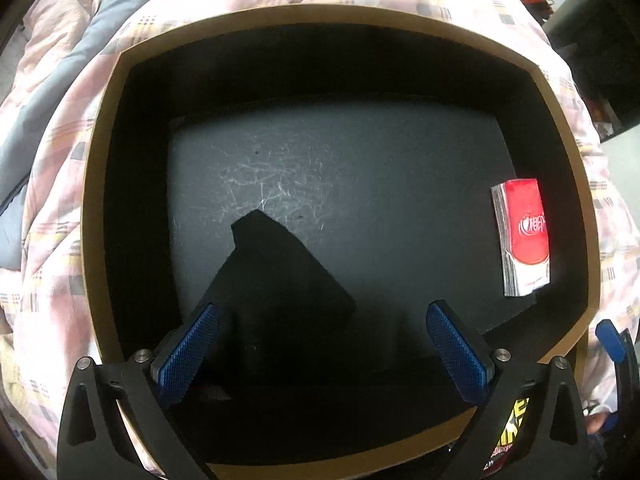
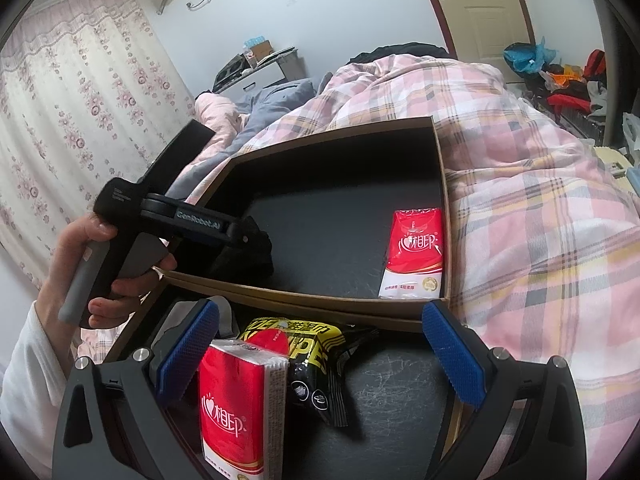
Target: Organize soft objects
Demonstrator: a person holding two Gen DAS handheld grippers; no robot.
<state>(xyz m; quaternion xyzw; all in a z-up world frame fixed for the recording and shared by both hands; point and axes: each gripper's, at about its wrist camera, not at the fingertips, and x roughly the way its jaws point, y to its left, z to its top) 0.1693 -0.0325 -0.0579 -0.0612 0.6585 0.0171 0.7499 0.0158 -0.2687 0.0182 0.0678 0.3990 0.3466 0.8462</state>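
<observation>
My left gripper (image 1: 322, 308) points straight down into a black-lined cardboard box (image 1: 91, 208); it is open and its blue pads touch nothing. Under it, a folded black cloth (image 1: 280, 276) lies on the box floor. A red tissue pack (image 1: 522, 236) lies flat against the box's right wall. In the right wrist view the same pack (image 2: 416, 252) sits in the far box (image 2: 328, 130), and a hand holds the left gripper (image 2: 244, 240) over it. My right gripper (image 2: 322, 308) is open above a nearer box, where a second red tissue pack (image 2: 240, 404) stands beside a black-and-yellow packet (image 2: 316, 356).
Both boxes rest on a bed with a pink plaid quilt (image 2: 540, 208) and a grey blanket (image 2: 276, 100). Floral curtains (image 2: 80, 100) hang at the left, a door (image 2: 484, 12) is behind, and piled clothes and bags (image 2: 560, 76) lie at the right.
</observation>
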